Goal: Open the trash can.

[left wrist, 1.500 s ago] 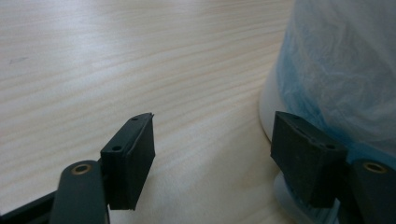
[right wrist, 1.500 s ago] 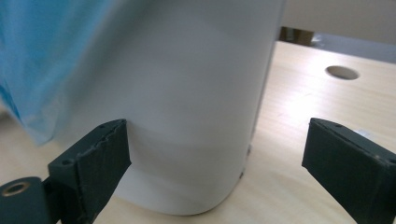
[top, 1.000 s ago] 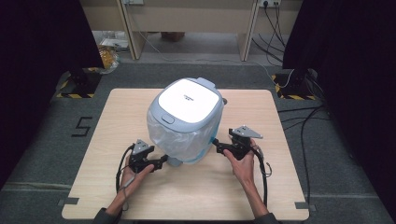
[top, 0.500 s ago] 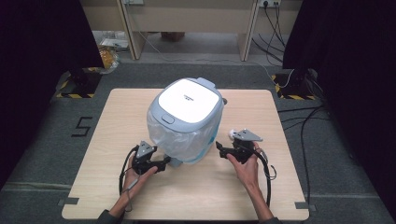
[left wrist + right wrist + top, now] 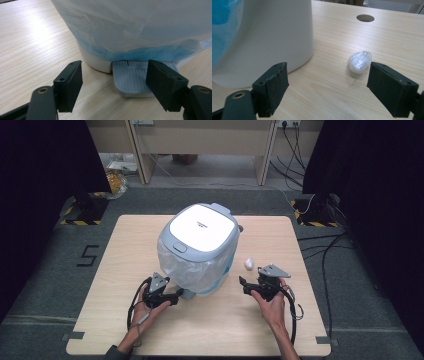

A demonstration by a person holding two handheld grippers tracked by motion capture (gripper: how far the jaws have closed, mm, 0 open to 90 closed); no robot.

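A white pedal bin (image 5: 200, 245) with a shut lid and a clear-blue liner bag (image 5: 130, 30) stands mid-table. Its grey ribbed pedal (image 5: 130, 80) sticks out at the base. My left gripper (image 5: 179, 296) lies low at that pedal. Its jaws (image 5: 116, 75) have just been closing but stand apart, the pedal just beyond them, untouched. My right gripper (image 5: 243, 285) is open to the right of the bin. A small white plastic-wrapped wad (image 5: 248, 264) lies on the table ahead of it, close to its right jaw (image 5: 360, 62).
The wooden table (image 5: 125, 270) has a round cable hole (image 5: 365, 18) behind the bin. Cables trail from both grippers toward the front edge. Dark curtains and floor cables surround the table.
The right gripper has slid a little to the right and toward the person, away from the bin, so the white wad now shows. The left hand has stayed at the bin's base.
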